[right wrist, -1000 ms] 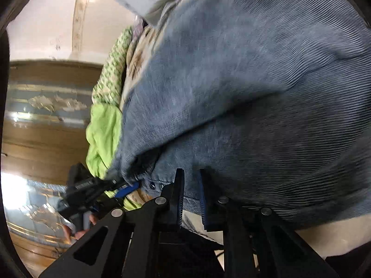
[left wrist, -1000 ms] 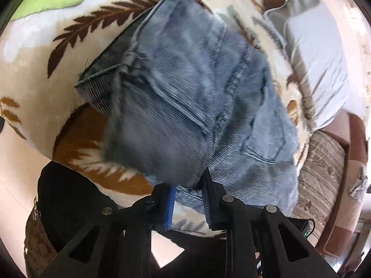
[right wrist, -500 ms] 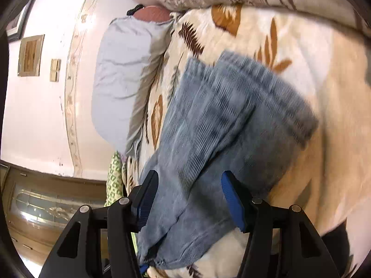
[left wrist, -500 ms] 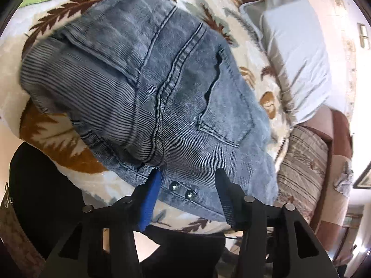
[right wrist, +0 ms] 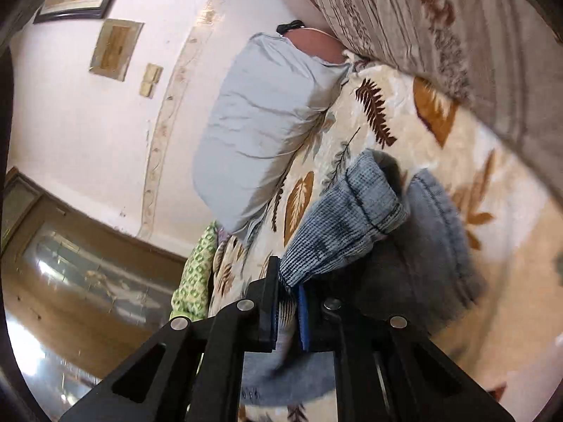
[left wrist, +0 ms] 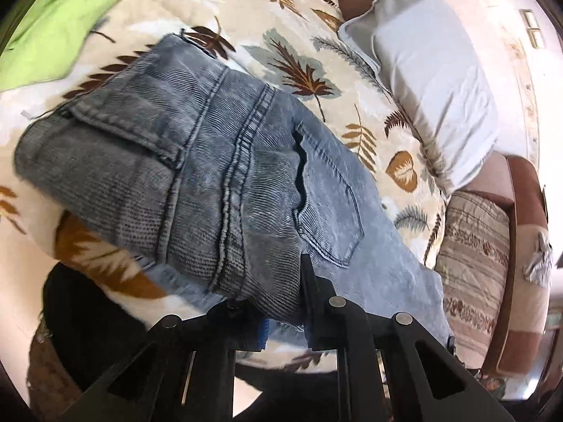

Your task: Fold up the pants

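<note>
Grey-blue jeans (left wrist: 218, 161) lie folded on a leaf-print blanket (left wrist: 299, 7), back pocket up. At the bottom of the left wrist view my left gripper (left wrist: 285, 316) is closing its jaws, and the near folded edge of the jeans is bunched between them. In the right wrist view the leg hem of the jeans (right wrist: 352, 218) rises off the bed. My right gripper (right wrist: 286, 313) is shut on a pinch of that denim, and more of the jeans lies below and to the right of it.
A grey pillow (left wrist: 432, 70) (right wrist: 260, 133) and a striped quilt (left wrist: 475, 246) (right wrist: 457, 35) lie beyond the jeans. A green cloth (left wrist: 52, 24) sits at the blanket's far left. A wooden cabinet (right wrist: 70, 281) stands off the bed.
Half a second ago both grippers stood open over the laid-down jeans. Both have since closed on denim, the left on the near folded edge, the right on the leg hem, which is lifted.
</note>
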Available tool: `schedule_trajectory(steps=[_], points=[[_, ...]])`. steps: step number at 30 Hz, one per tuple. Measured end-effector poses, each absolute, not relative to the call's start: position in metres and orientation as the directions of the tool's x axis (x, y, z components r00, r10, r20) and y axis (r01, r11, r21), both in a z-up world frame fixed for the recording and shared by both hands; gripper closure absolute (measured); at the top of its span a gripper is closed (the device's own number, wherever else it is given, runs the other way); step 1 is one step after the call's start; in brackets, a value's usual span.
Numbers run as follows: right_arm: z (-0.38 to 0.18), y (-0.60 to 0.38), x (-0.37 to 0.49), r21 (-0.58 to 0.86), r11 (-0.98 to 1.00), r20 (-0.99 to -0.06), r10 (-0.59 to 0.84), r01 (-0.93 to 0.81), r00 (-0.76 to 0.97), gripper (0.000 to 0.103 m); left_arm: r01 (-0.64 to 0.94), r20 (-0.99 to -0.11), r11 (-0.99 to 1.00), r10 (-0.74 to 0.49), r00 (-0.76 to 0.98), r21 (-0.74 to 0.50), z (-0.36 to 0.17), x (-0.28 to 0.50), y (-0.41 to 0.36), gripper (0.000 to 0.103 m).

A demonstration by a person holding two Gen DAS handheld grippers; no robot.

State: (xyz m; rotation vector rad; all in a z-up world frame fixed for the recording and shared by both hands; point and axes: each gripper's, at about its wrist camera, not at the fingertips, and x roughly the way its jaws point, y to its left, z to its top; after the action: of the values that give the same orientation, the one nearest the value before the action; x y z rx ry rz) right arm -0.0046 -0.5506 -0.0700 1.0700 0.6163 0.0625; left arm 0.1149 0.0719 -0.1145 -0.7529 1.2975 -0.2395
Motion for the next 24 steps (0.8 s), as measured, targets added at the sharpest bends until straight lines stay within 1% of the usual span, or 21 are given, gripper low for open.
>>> schedule_trajectory(steps=[2,4,6,7,10,11,13,15,16,17,19,21,22,23,24], points=[[-0.081,-0.553,-0.023,0.828,0.487,-0.472,0.335,0.278,0.816,0.095,-0.252,-0.791,0.752,-0.555,0.258,-0.61,-0.127,0.103,0.078,0.089],[-0.109,-0.557,-0.039,0.818,0.46,-0.517,0.323,0.345,0.793,0.095,-0.293,-0.799,0.744,-0.568,0.199,-0.601,-0.151,0.098,0.078,0.089],[-0.134,-0.562,-0.049,0.818,0.421,-0.538,0.32,0.391,0.78,0.095,-0.327,-0.812,0.746,-0.559,0.165,-0.58,-0.169,0.102,0.074,0.089],[-0.148,-0.561,-0.051,0.812,0.406,-0.555,0.316,0.419,0.769,0.095,-0.324,-0.823,0.759,-0.544,0.163,-0.566,-0.176,0.106,0.069,0.089],[-0.166,-0.559,-0.051,0.773,0.433,-0.608,0.299,0.463,0.736,0.094,-0.307,-0.837,0.779,-0.52,0.17,-0.546,-0.18,0.118,0.057,0.088],[-0.168,-0.558,-0.049,0.76,0.448,-0.623,0.295,0.471,0.725,0.09,-0.303,-0.84,0.783,-0.515,0.174,-0.543,-0.18,0.122,0.052,0.087],[-0.167,-0.557,-0.046,0.733,0.481,-0.649,0.282,0.482,0.706,0.087,-0.287,-0.839,0.789,-0.519,0.164,-0.544,-0.18,0.125,0.049,0.087],[-0.159,-0.559,-0.048,0.733,0.485,-0.647,0.282,0.476,0.709,0.083,-0.238,-0.816,0.781,-0.56,0.144,-0.578,-0.174,0.124,0.049,0.087],[-0.151,-0.562,-0.051,0.725,0.496,-0.651,0.267,0.478,0.711,0.076,-0.211,-0.803,0.775,-0.579,0.14,-0.596,-0.169,0.122,0.051,0.086],[-0.14,-0.567,-0.056,0.708,0.519,-0.658,0.235,0.48,0.716,0.068,-0.16,-0.784,0.767,-0.608,0.129,-0.621,-0.16,0.118,0.059,0.085],[-0.12,-0.578,-0.066,0.672,0.558,-0.663,0.161,0.487,0.731,0.062,-0.053,-0.748,0.749,-0.651,0.126,-0.661,-0.141,0.112,0.068,0.084],[-0.097,-0.594,-0.075,0.627,0.59,-0.665,0.065,0.509,0.744,0.059,0.0,-0.735,0.746,-0.657,0.168,-0.666,-0.122,0.111,0.082,0.083],[-0.09,-0.599,-0.073,0.615,0.604,-0.663,0.047,0.508,0.747,0.056,0.013,-0.734,0.754,-0.644,0.214,-0.657,-0.109,0.117,0.093,0.079],[-0.084,-0.603,-0.066,0.609,0.617,-0.662,0.049,0.498,0.748,0.052,0.009,-0.738,0.764,-0.627,0.247,-0.646,-0.101,0.125,0.101,0.071],[-0.08,-0.605,-0.055,0.611,0.63,-0.659,0.069,0.48,0.749,0.048,-0.009,-0.749,0.78,-0.598,0.285,-0.625,-0.096,0.141,0.11,0.065]])
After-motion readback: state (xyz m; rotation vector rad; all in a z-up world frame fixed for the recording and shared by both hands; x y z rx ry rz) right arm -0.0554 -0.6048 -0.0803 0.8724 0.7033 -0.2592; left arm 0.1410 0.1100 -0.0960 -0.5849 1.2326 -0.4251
